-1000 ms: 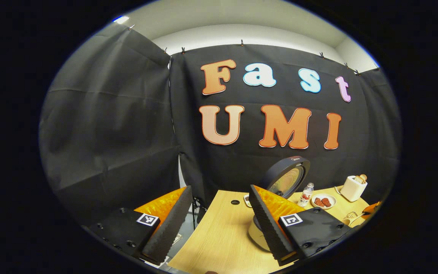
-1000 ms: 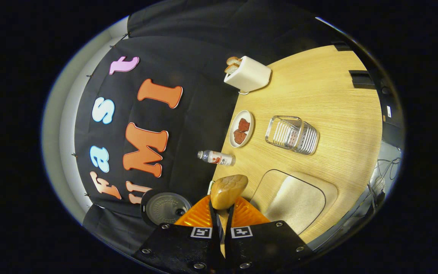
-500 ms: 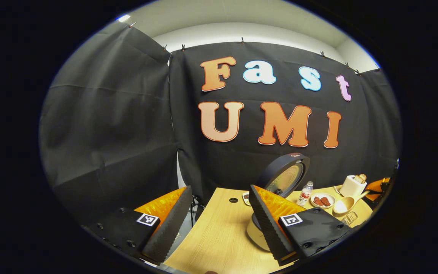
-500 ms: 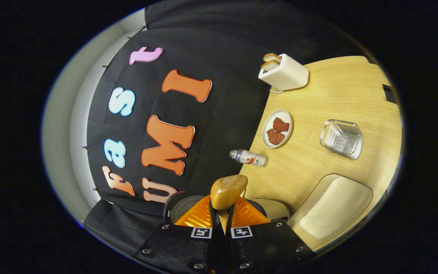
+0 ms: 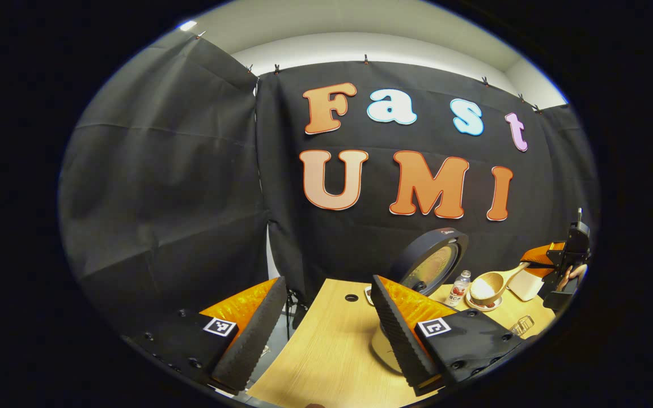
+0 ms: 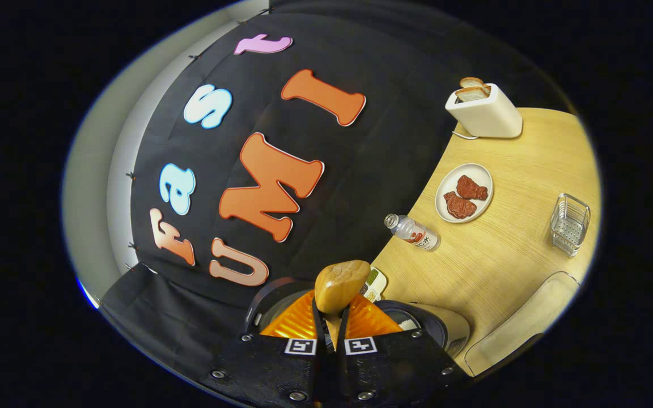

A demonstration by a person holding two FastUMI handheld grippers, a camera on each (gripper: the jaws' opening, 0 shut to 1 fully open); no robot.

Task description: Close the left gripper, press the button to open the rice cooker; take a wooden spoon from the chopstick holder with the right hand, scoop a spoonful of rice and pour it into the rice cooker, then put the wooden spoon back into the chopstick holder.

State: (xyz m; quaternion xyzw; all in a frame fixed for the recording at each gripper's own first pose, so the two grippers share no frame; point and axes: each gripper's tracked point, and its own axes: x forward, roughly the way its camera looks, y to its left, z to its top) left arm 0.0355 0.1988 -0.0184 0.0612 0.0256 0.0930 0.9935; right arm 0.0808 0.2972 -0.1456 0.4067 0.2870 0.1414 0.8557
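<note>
My left gripper (image 5: 323,334) stands open above the table's left end with nothing between its fingers. Behind its right finger sits the rice cooker (image 5: 382,347), its round lid (image 5: 431,262) raised. To the right of the lid, the wooden spoon (image 5: 488,286) hangs in the air with white rice in its bowl. My right gripper (image 5: 553,260) is shut on its handle. In the right gripper view the spoon's bowl (image 6: 340,285) sticks out past my shut right gripper (image 6: 329,309). It hangs just over the open rice cooker (image 6: 437,326). The metal chopstick holder (image 6: 569,224) stands far right.
A plate of red meat (image 6: 464,192), a lying bottle (image 6: 414,231) and a white toaster with bread (image 6: 482,110) line the table's back edge. A beige rice tray (image 6: 525,328) lies at the lower right. A small dish (image 6: 374,281) sits near the cooker.
My right gripper has carried the spoon away from the rice tray and chopstick holder, up and over toward the open cooker. The left gripper has hardly moved.
</note>
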